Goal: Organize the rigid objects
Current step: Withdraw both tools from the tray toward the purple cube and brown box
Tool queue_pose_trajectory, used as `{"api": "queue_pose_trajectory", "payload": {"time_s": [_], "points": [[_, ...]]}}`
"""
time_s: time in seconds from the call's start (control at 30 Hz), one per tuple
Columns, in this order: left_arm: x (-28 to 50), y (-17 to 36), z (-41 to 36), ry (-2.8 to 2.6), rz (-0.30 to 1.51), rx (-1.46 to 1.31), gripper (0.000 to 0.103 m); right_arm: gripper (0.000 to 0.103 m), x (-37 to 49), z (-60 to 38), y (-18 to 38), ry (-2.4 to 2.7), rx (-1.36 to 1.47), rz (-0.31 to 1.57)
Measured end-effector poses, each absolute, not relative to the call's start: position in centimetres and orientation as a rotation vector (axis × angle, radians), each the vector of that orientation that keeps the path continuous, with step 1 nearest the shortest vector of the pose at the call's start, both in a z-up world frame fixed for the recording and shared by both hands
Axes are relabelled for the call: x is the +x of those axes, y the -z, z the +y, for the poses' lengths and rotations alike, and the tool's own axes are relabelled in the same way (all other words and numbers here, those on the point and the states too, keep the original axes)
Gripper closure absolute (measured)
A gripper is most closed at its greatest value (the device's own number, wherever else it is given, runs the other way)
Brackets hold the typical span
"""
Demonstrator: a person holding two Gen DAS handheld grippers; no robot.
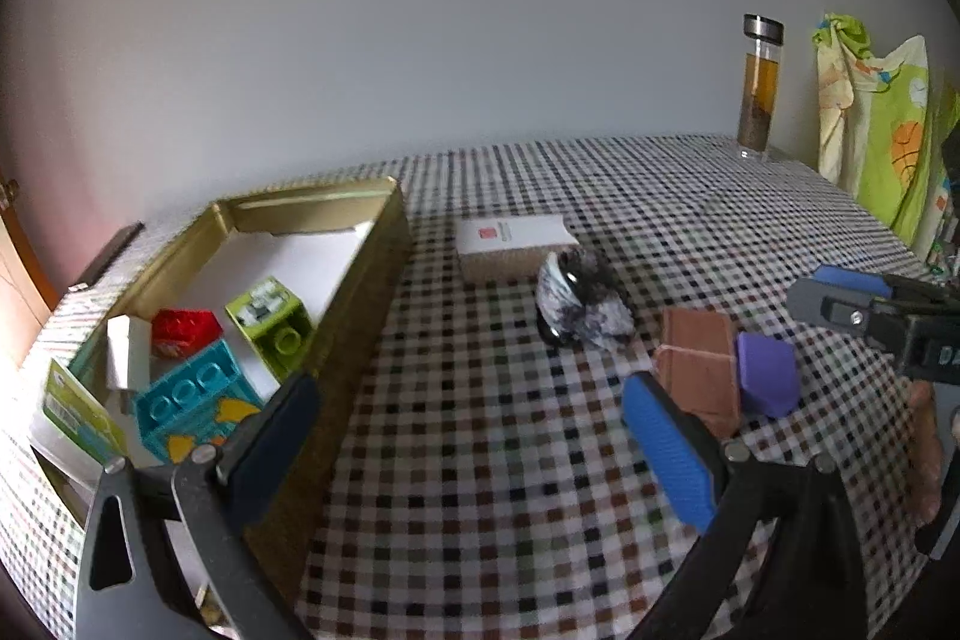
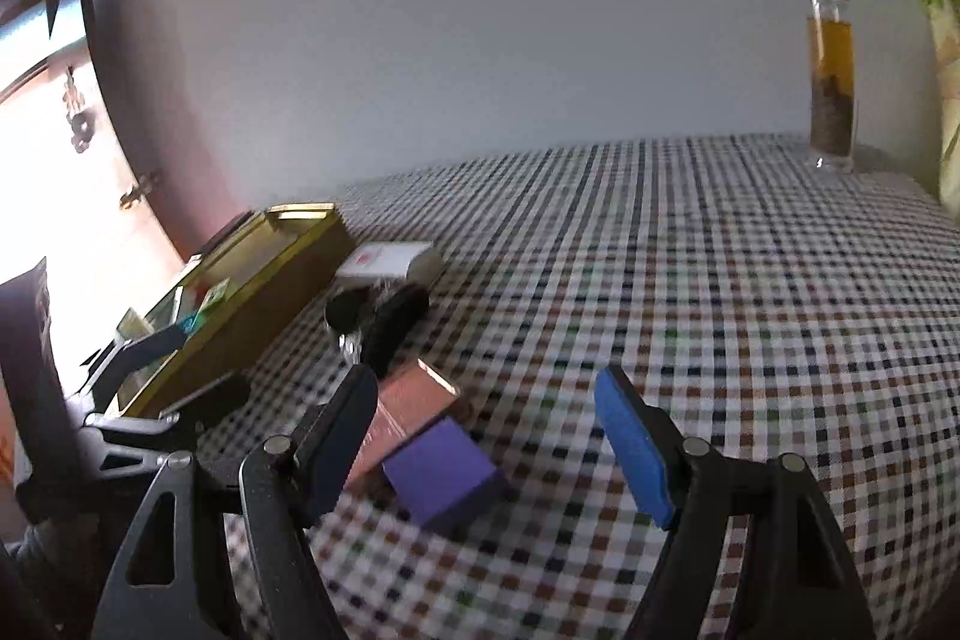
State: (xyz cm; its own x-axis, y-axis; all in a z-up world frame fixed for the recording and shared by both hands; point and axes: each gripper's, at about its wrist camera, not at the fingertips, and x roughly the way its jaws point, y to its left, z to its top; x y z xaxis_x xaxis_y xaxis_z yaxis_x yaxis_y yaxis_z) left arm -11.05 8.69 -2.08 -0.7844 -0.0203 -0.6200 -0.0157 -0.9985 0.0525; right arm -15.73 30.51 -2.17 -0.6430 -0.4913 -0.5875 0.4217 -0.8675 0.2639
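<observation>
Right tongs (image 2: 480,451), spread, straddle the purple block (image 2: 444,478) for pickup; left tongs (image 1: 474,436), spread and empty, wait beside the gold box (image 1: 360,298) at nine o'clock.

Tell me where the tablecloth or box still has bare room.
Open cloth runs from the white carton to the tea bottle. The gold box's far white floor is bare; its near end is crowded with bricks. The brown block and purple block sit tight together.

I see open checked counter (image 2: 690,280) right of the purple block (image 2: 441,478); gold-walled tray (image 1: 360,316) blocks the left.
</observation>
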Motion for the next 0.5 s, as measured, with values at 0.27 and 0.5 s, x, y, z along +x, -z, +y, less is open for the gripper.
{"api": "queue_pose_trajectory", "payload": {"time_s": [0.27,0.5], "points": [[-10.9,2.4,8.8,2.966,-0.041,1.073,0.001,0.026,-15.2,28.9,3.3,2.366,0.998,-0.008],[-11.0,2.6,8.5,2.955,0.0,1.106,0.001,0.026,-15.5,27.8,3.7,2.343,1.037,0.063]]}}
